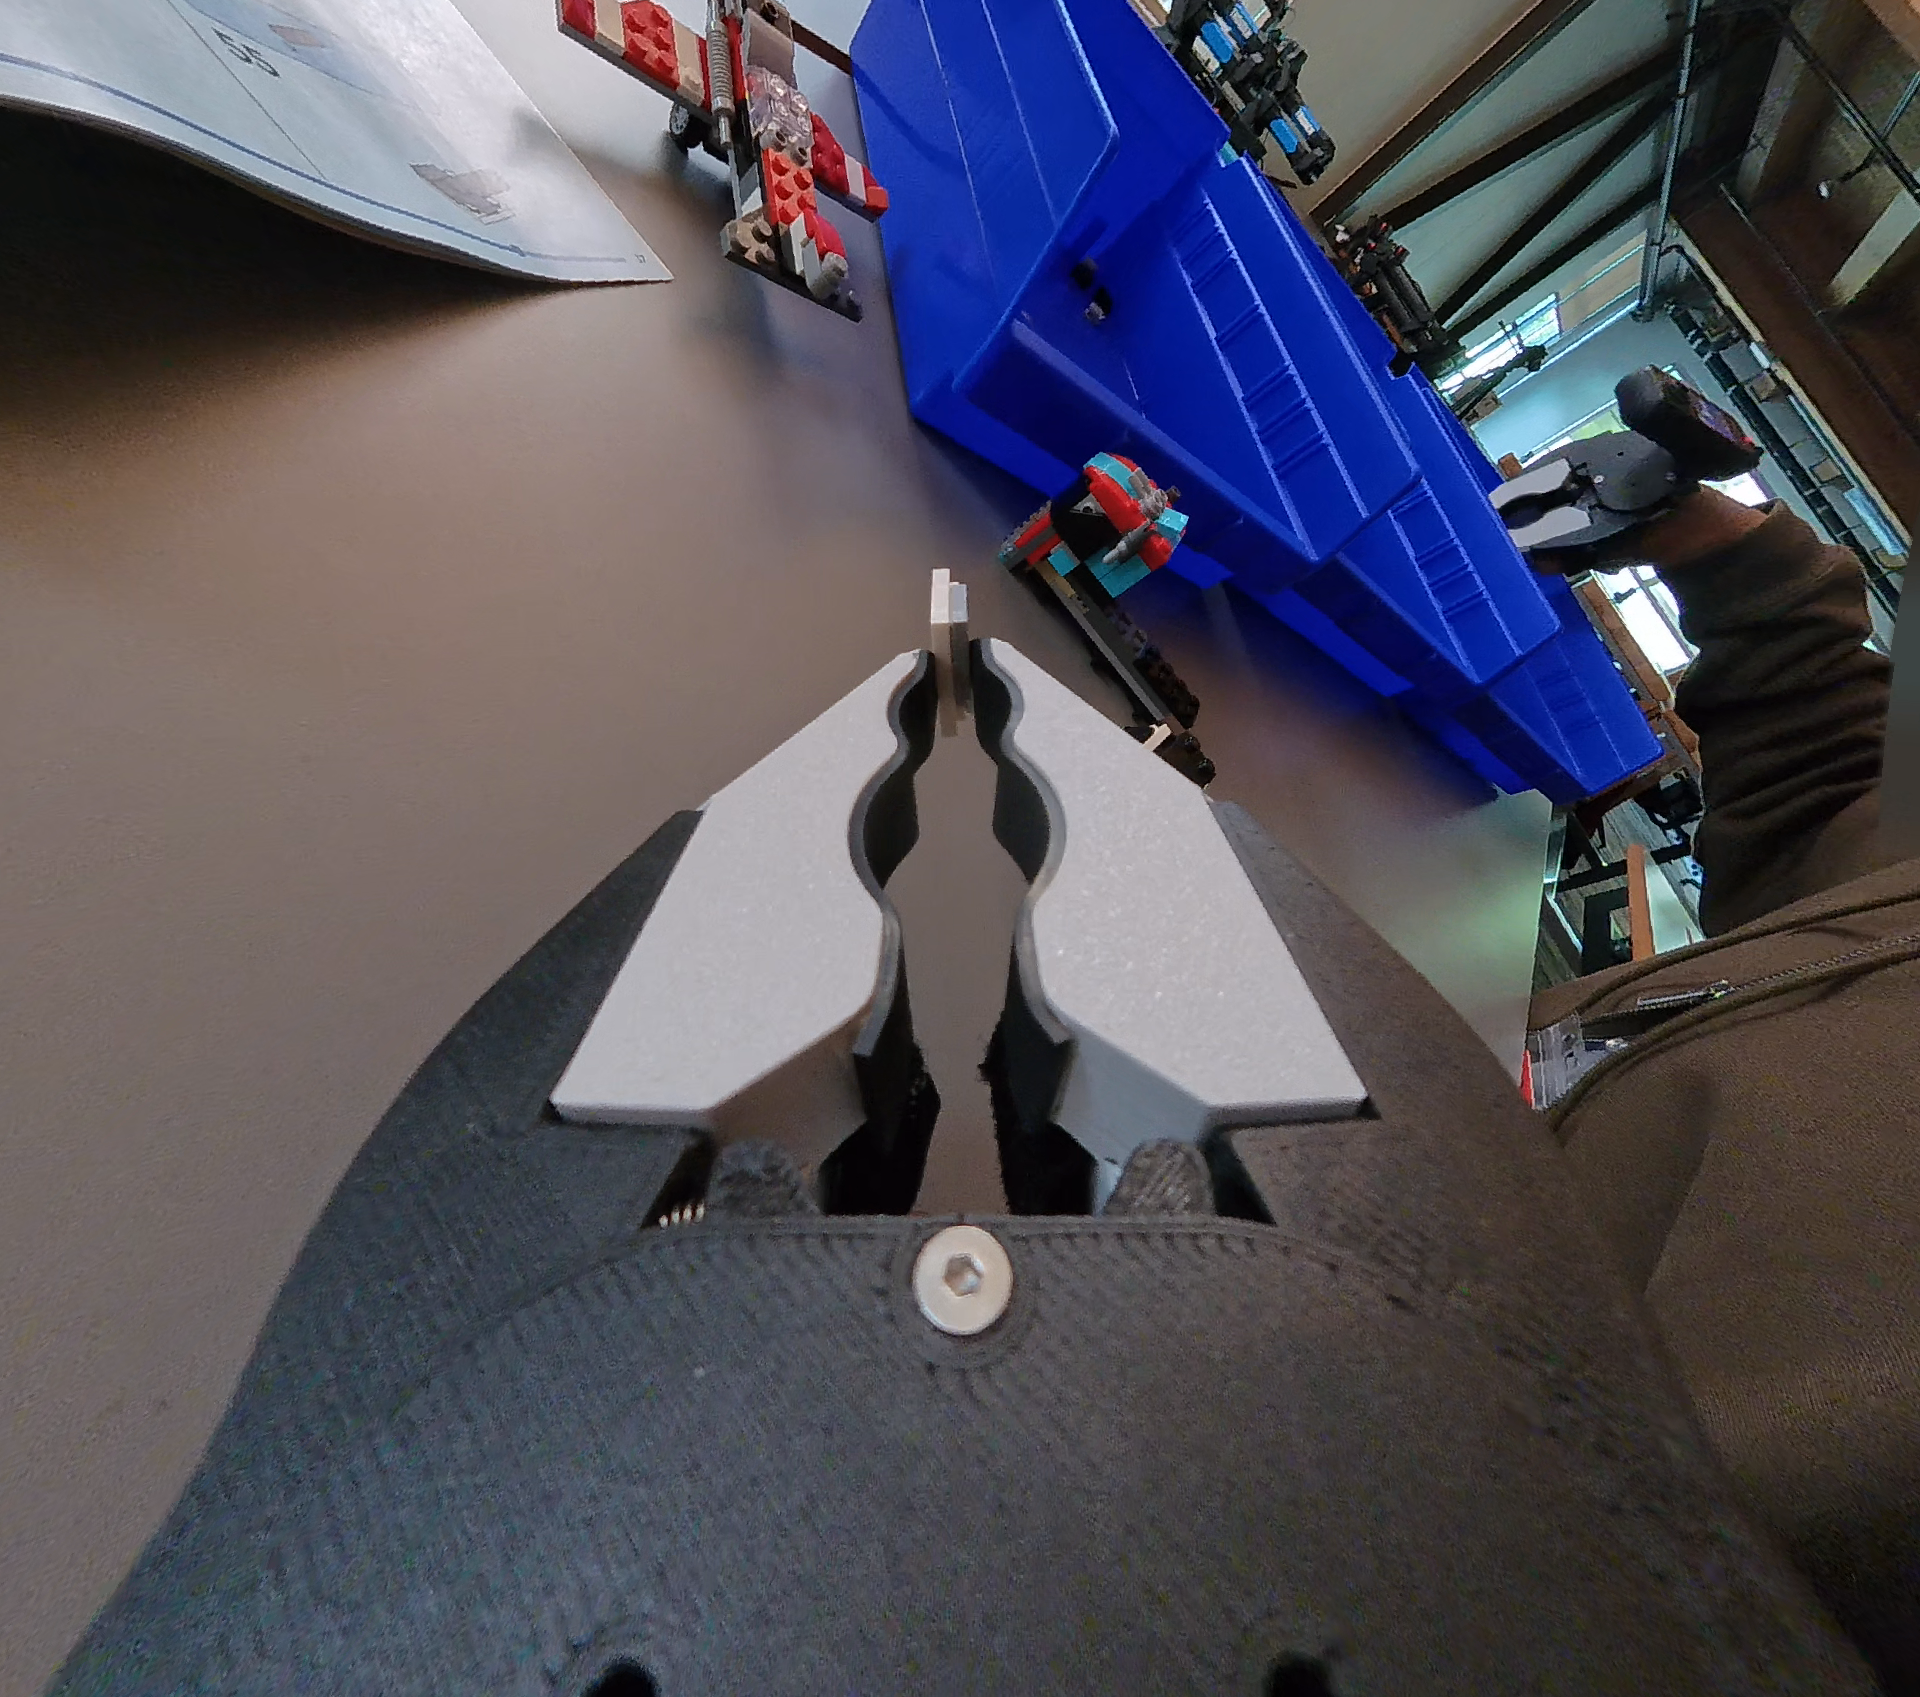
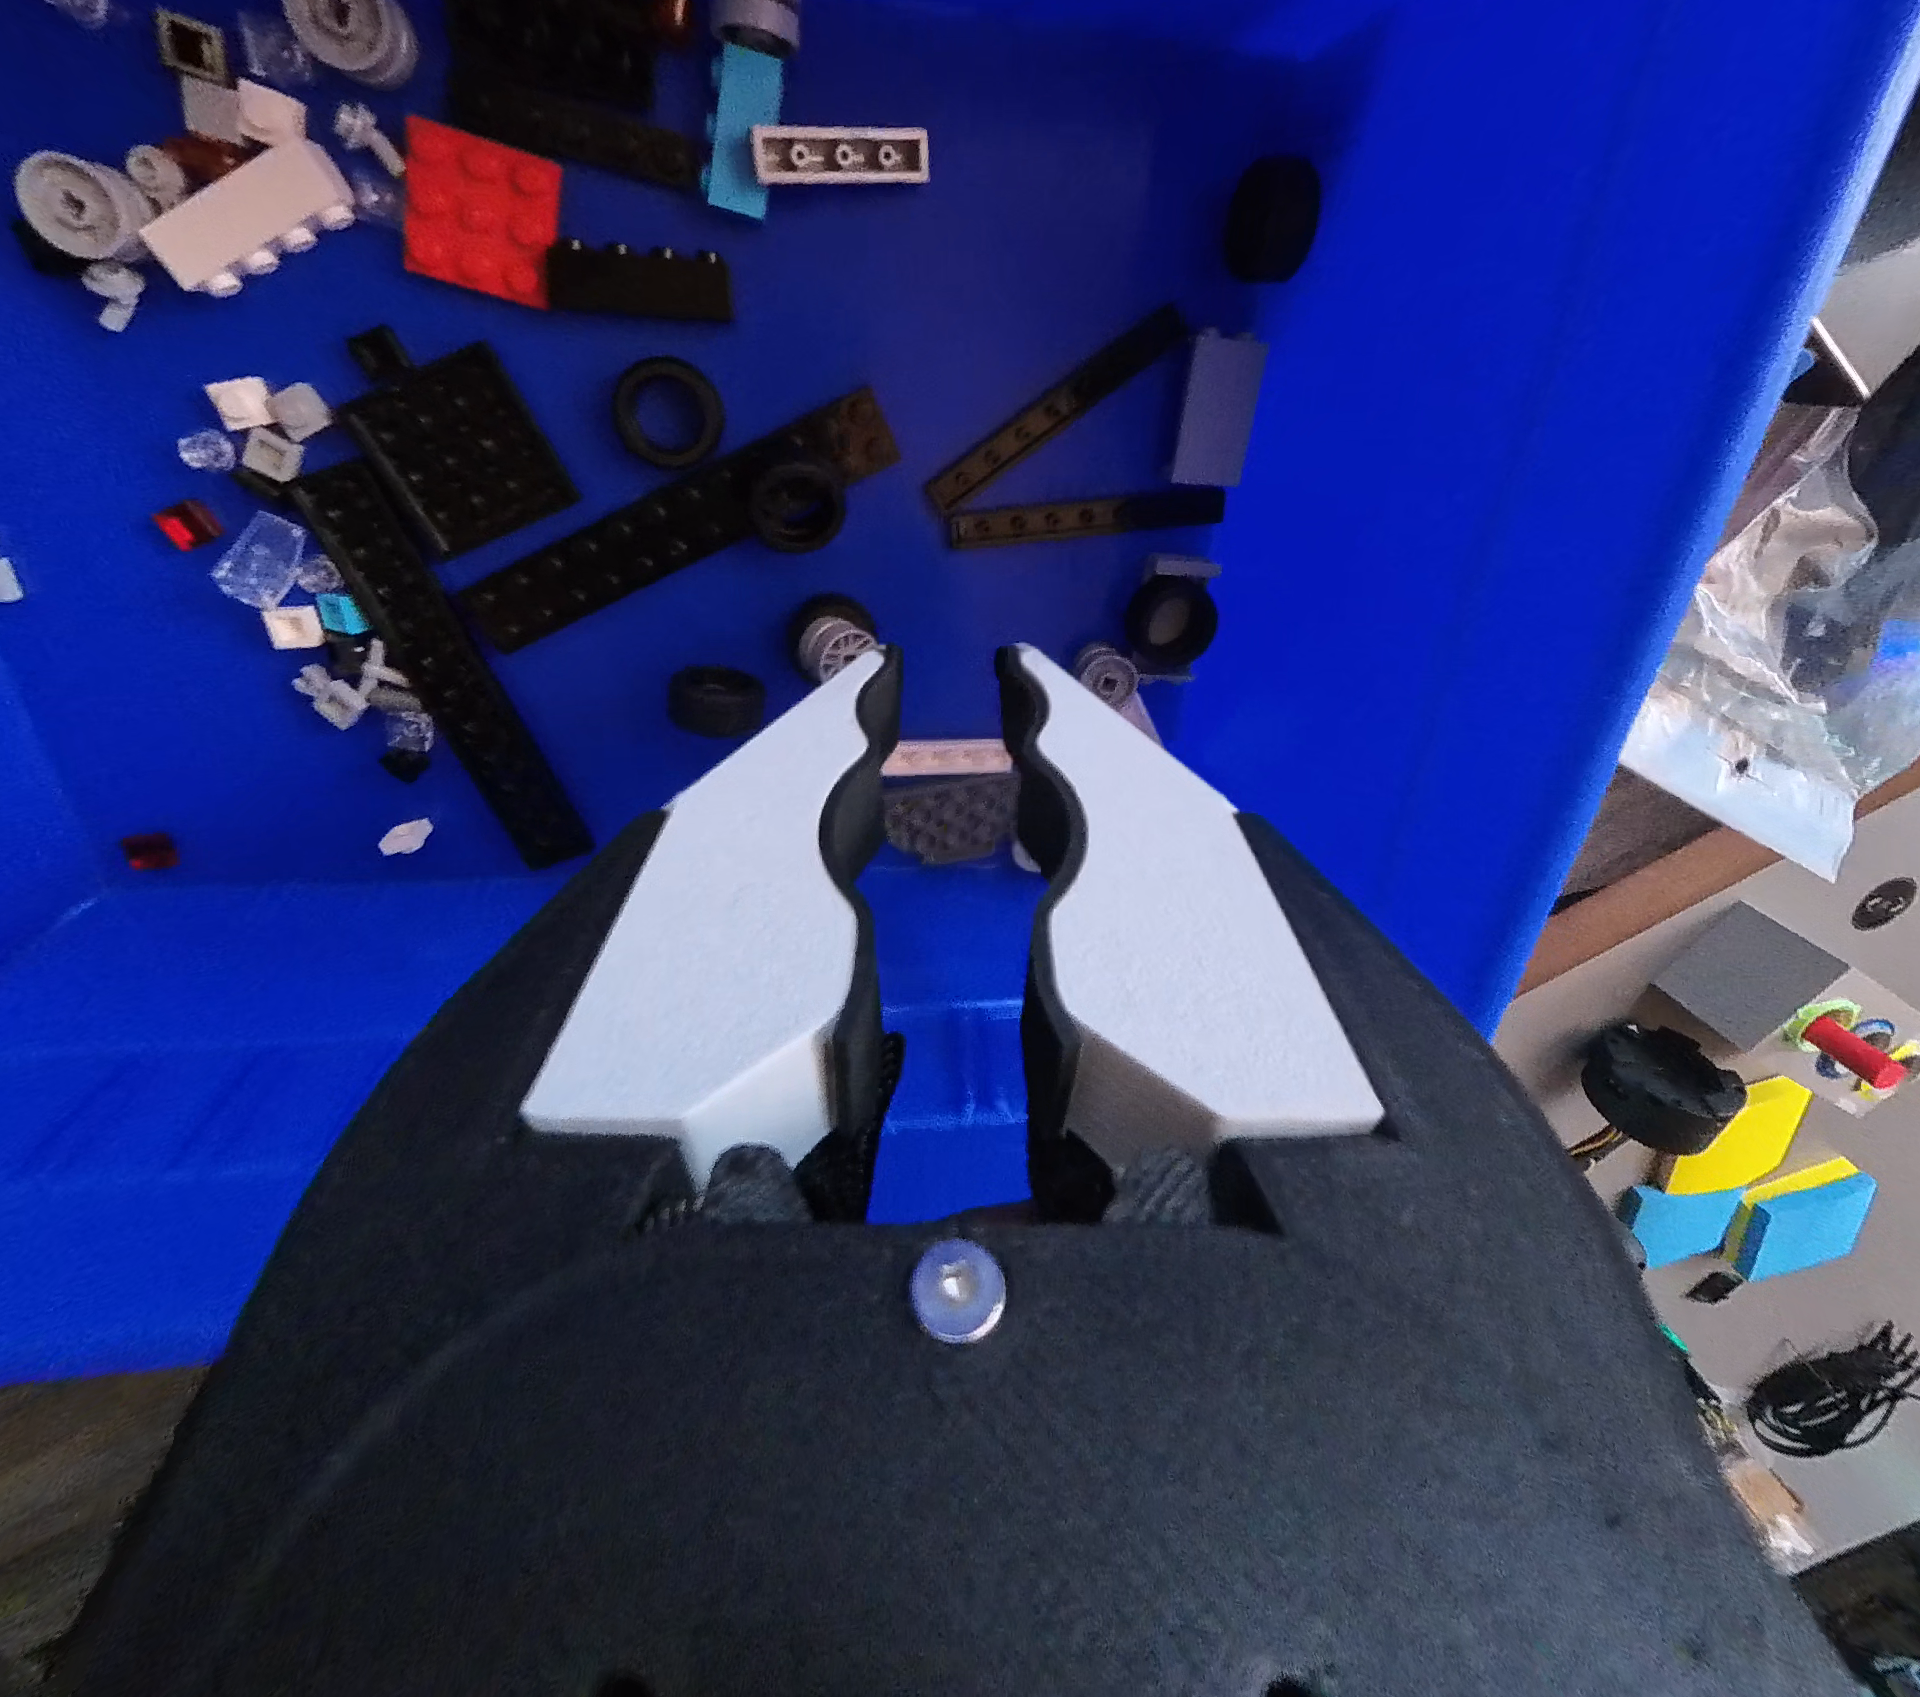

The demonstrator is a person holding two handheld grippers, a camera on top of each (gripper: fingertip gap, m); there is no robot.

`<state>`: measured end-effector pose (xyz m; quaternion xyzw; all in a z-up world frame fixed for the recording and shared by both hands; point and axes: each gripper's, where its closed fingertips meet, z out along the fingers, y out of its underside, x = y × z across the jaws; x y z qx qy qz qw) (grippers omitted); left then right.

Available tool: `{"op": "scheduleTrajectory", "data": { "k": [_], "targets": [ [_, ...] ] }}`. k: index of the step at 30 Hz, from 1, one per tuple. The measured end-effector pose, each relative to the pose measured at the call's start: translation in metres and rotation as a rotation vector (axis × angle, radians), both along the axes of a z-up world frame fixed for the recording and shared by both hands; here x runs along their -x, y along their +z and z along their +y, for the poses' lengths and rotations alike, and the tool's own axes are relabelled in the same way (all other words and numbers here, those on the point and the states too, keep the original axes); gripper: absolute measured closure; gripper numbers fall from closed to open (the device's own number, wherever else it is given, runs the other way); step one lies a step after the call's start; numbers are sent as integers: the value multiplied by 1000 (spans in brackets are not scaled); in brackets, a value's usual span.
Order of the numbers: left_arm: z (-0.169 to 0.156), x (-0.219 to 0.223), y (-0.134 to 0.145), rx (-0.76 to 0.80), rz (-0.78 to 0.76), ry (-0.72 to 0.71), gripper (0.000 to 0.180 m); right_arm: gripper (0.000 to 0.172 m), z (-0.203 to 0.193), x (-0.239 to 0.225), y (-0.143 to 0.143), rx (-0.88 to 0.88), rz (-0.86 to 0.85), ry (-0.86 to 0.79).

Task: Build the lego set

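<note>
My left gripper (image 1: 948, 660) is shut on two thin stacked plates, one white and one grey (image 1: 948, 619), held edge-up above the brown table (image 1: 416, 608). A small red, teal and black brick model (image 1: 1107, 530) sits just beyond it, by the blue bins (image 1: 1143, 245). My right gripper (image 2: 948, 660) is open with nothing between its pads, hanging over the inside of a blue bin (image 2: 1455, 400) full of loose bricks. A spoked grey wheel (image 2: 831, 634) lies by its left fingertip, and a pale plate (image 2: 945, 756) and a grey studded piece (image 2: 951, 816) lie below the fingers. The right gripper also shows in the left wrist view (image 1: 1558, 504).
A red and white brick aeroplane (image 1: 743, 120) stands at the back beside an open instruction booklet (image 1: 260, 37). The bin holds black plates (image 2: 457, 442), tyres (image 2: 667, 411), a red plate (image 2: 480, 208) and several small pieces. A person's sleeve (image 1: 1787, 712) is at the right. The tips of one gripper are about 70 centimetres away from the tips of the other.
</note>
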<state>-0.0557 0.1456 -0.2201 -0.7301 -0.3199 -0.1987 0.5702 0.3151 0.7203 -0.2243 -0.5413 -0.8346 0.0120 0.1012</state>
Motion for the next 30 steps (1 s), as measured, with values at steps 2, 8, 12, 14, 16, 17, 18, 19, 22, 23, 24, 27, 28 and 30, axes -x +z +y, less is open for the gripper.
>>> {"op": "scheduleTrajectory", "data": {
  "k": [2,8,12,14,16,17,18,19,22,23,24,27,28,30],
  "targets": [
    [0,0,0,-1,0,0,174,148,3,3,0,-10,6,-13],
    [0,0,1,-5,0,-2,174,143,4,10,-2,1,19,-42],
    [0,0,1,-6,0,-3,174,139,-4,15,-4,68,30,-52],
    [0,0,1,-7,1,-2,174,137,-4,18,-3,85,41,-69],
    [0,0,1,-8,1,-2,174,136,0,21,-1,87,56,-116],
    [0,0,1,-8,1,-2,174,135,3,23,0,85,63,-143],
    [0,0,1,-8,1,-3,174,135,6,23,0,82,68,-163],
    [0,-1,1,-8,1,-3,174,134,8,24,0,78,72,-178],
    [0,-1,2,-11,1,-4,174,134,10,22,-1,84,69,-192],
    [0,-1,2,-11,1,-4,174,134,9,22,-2,87,66,-195],
    [0,-1,2,-11,1,-5,174,133,10,21,-3,86,62,-201],
    [0,-1,2,-11,1,-8,173,132,13,22,-6,70,54,-221],
    [0,-1,2,-10,1,-9,173,132,14,23,-7,60,52,-230],
    [0,-1,2,-12,2,-9,174,132,18,26,-9,36,52,-246]
  ]
}}
